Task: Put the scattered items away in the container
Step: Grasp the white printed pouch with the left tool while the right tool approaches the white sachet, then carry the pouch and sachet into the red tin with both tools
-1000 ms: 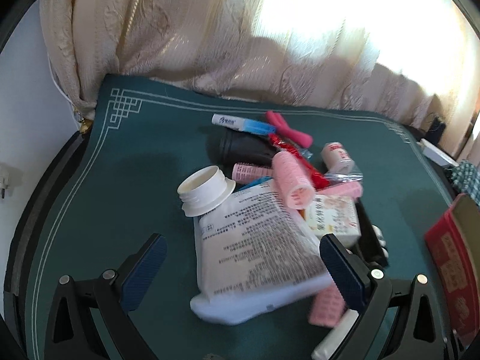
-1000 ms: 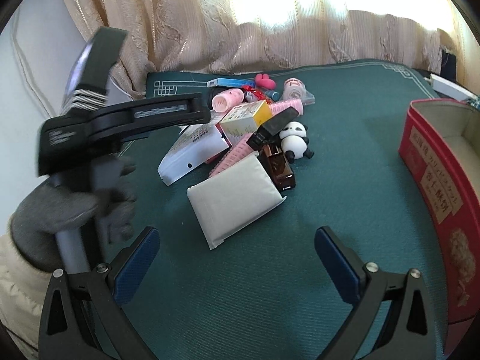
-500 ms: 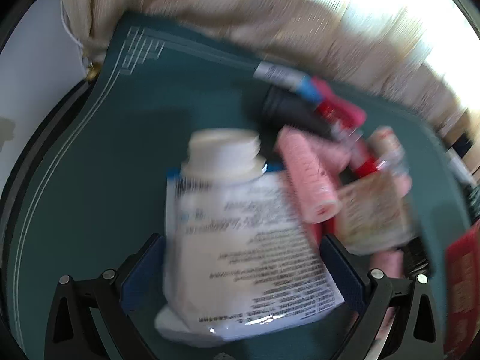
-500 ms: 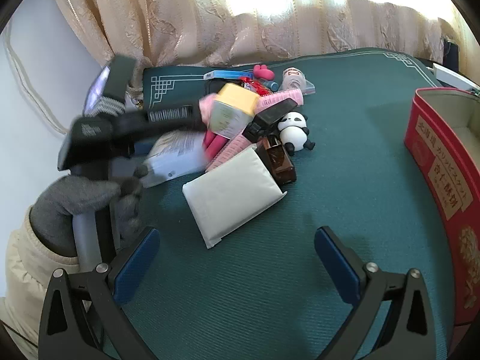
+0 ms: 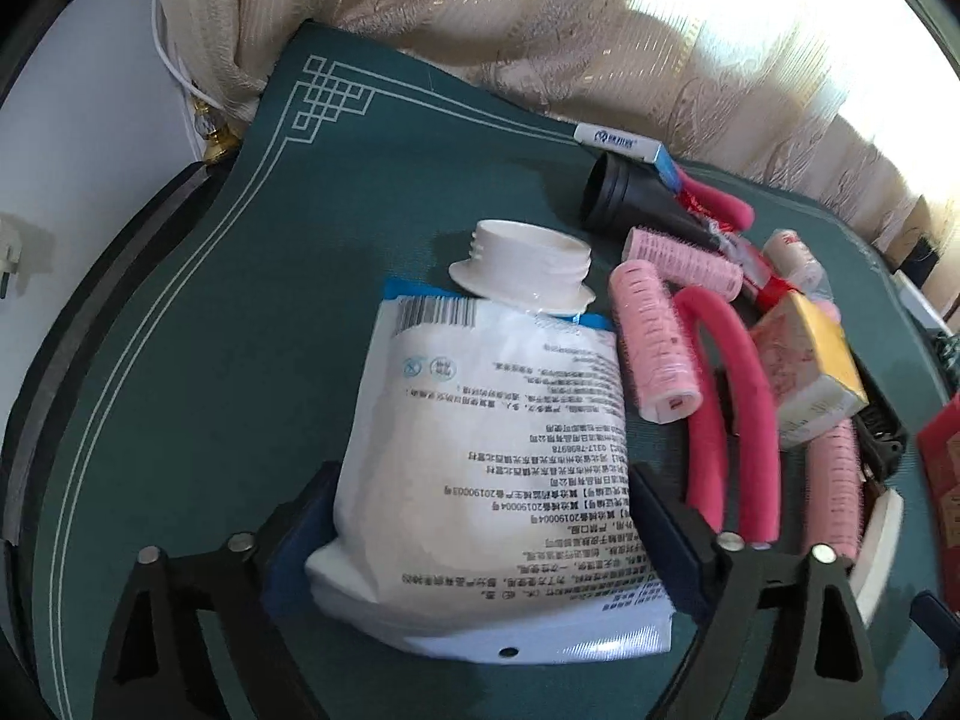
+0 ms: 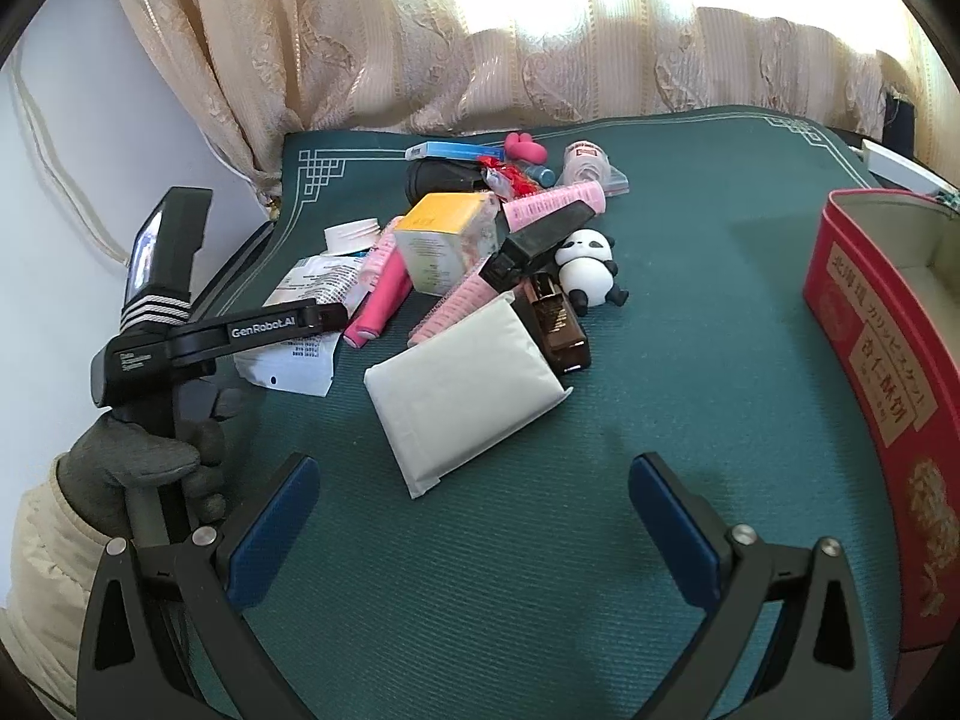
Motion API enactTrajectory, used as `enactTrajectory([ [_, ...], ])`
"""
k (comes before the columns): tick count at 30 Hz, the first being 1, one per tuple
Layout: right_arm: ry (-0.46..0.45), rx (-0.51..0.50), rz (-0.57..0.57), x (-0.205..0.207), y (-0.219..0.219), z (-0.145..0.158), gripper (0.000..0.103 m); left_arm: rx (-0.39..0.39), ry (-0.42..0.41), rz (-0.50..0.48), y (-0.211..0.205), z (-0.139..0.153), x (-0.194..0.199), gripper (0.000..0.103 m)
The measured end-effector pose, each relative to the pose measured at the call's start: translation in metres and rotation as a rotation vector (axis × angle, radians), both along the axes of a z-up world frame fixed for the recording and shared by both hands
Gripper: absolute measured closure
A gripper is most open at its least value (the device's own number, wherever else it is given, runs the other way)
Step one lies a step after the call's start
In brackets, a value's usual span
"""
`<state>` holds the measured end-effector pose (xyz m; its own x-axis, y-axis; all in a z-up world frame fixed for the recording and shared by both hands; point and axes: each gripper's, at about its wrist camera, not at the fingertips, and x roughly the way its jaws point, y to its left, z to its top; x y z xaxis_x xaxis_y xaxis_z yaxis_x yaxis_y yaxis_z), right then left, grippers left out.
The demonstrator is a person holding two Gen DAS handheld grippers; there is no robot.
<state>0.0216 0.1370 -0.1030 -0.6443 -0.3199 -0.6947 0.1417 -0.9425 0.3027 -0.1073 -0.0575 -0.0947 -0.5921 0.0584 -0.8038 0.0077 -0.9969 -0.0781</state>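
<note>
A white printed pouch [image 5: 498, 450] with a wide white screw neck lies on the green mat, at the left edge of a heap of small items. My left gripper [image 5: 480, 516] straddles it low down and its jaws are closing. The blue pads [image 5: 654, 516] stand against the pouch's two side edges, and I see no squeeze in it. In the right wrist view the pouch [image 6: 300, 354] rests flat under that gripper, which a gloved hand [image 6: 138, 468] holds. My right gripper [image 6: 474, 516] hangs open over bare mat, short of a flat white packet [image 6: 462, 384]. The red tin [image 6: 870, 324] stands open at the right.
The heap holds pink hair rollers [image 5: 651, 348], a bent hot-pink foam rod [image 5: 738, 396], a yellow-topped box [image 6: 447, 234], a black nozzle [image 5: 624, 198], a brown bottle [image 6: 558, 324] and a panda figure [image 6: 585, 267]. Curtains hang behind the mat's far edge.
My left gripper came down and forward until the pouch filled the space between its pads, and the jaws narrowed. The yellow box shifted on the heap. The right gripper stayed put.
</note>
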Motion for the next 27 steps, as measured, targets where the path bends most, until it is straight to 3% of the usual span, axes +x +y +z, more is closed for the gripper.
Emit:
enactTrajectory([
  [8,0.009,0.022,0.013,-0.005,-0.011,0.005,0.000,0.090,0.026,-0.007,-0.017,0.008,0.017,0.029],
  [20,0.007,0.044,0.007,-0.015,-0.015,0.000,0.000,0.139,0.104,-0.048,-0.027,0.036,0.042,0.030],
  [27,0.014,0.109,0.017,-0.039,-0.026,0.002,0.000,0.156,0.137,-0.084,-0.021,0.050,0.054,0.030],
])
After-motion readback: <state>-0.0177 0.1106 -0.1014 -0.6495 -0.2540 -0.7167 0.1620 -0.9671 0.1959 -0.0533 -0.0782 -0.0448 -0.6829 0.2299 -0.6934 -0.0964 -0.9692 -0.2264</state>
